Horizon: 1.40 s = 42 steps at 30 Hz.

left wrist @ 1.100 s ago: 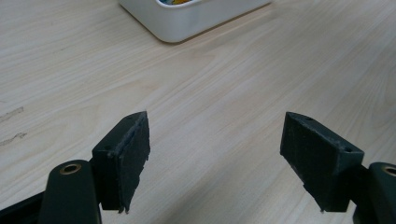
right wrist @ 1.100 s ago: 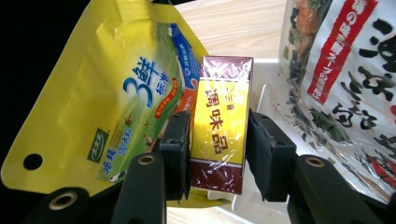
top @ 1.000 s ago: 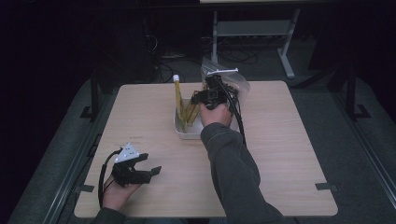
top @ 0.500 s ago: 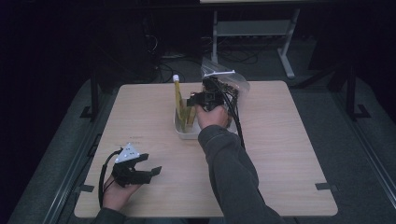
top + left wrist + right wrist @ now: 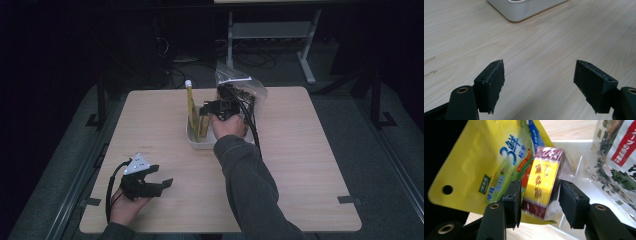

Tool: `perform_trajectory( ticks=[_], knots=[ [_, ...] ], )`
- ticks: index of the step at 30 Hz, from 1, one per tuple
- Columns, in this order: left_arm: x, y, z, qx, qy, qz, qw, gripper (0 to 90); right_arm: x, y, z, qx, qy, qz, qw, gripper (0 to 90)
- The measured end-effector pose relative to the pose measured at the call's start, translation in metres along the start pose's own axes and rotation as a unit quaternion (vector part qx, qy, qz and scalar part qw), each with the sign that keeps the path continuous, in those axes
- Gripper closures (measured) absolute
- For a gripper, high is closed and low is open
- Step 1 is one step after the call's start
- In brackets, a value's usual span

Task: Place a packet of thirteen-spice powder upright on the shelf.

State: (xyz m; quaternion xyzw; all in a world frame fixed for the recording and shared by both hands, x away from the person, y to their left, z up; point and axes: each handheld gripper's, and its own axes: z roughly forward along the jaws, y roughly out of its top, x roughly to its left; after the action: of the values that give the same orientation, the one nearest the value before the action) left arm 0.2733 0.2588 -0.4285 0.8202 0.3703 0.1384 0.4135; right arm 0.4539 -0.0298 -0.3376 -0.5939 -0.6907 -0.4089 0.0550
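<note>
Box (image 5: 541,183): yellow and maroon, upright in the white bin (image 5: 196,142), just past table centre toward 12 o'clock, leaning on the yellow pouch (image 5: 486,165) at its 9 o'clock.
Right gripper (image 5: 537,197): jaws have just been opening; box between them, gaps showing at both pads, so apparently released, not pinched.
Left gripper (image 5: 539,85): spread wide, empty, low over the table (image 5: 536,37) near 7 o'clock.
Seaweed bag (image 5: 616,157): clear, at the bin's 3 o'clock.
Risk 1: box tipping over once the jaws leave, since only the soft pouch props it.
Risk 2: a pad snagging the box's wrap on withdrawal, dragging it up and out.
Risk 3: pouch sagging, pulling the box sideways.
</note>
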Motion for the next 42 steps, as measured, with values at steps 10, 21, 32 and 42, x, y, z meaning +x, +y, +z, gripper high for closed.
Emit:
perform_trajectory(
  ticks=[10, 21, 32, 42],
  knots=[
    [0.001, -0.003, -0.003, -0.001, 0.003, -0.005, 1.0, 24.0, -0.006, -0.003, -0.011, -0.002, 0.039, -0.004, 0.9992, 45.3],
    [0.0, -0.004, -0.005, -0.001, 0.007, -0.006, 1.0, 23.9, -0.014, -0.017, -0.025, -0.002, 0.079, -0.015, 0.9968, 43.0],
    [0.0, -0.005, -0.003, 0.002, 0.006, -0.006, 1.0, 23.8, -0.021, -0.028, -0.038, 0.002, 0.102, -0.025, 0.9945, 41.9],
    [0.0, -0.005, -0.003, 0.004, 0.006, -0.004, 1.0, 23.3, -0.03, -0.037, -0.05, 0.001, 0.117, -0.026, 0.9928, 41.2]
  ],
)
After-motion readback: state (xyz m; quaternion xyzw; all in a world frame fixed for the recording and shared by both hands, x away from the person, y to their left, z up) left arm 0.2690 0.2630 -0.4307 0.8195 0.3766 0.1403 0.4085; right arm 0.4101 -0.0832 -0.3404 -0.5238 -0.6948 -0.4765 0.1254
